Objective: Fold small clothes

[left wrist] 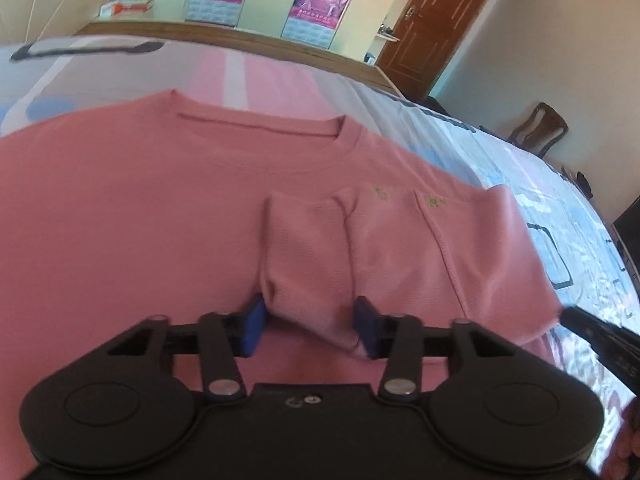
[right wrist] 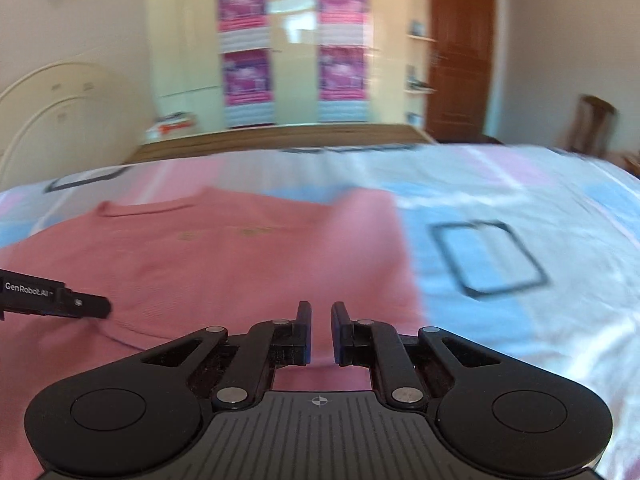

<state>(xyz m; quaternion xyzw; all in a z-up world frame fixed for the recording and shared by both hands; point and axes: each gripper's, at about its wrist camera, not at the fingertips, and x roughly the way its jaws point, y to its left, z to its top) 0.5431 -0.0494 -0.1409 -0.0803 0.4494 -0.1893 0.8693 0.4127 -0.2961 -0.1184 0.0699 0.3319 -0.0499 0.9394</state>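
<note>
A pink shirt (left wrist: pixel 132 208) lies flat on the bed, neck away from me, with its right side and sleeve (left wrist: pixel 304 248) folded over onto the body. My left gripper (left wrist: pixel 310 326) is shut on the bunched end of that sleeve, and the cloth fills the space between its blue pads. In the right wrist view the shirt (right wrist: pixel 224 248) spreads under my right gripper (right wrist: pixel 321 332). Its jaws stand almost together at the shirt's near right edge, with pink cloth in the narrow gap. Each gripper shows in the other's view: the left gripper (right wrist: pixel 102 306), the right gripper (left wrist: pixel 570 315).
The bed sheet (right wrist: pixel 520 200) is pale with pink and blue blocks and black rectangles. A wooden bed end (right wrist: pixel 280 136), wardrobes with posters (right wrist: pixel 244 76), a brown door (right wrist: pixel 460 52) and a chair (left wrist: pixel 540 128) stand beyond. A hand (left wrist: pixel 628 440) shows at the lower right.
</note>
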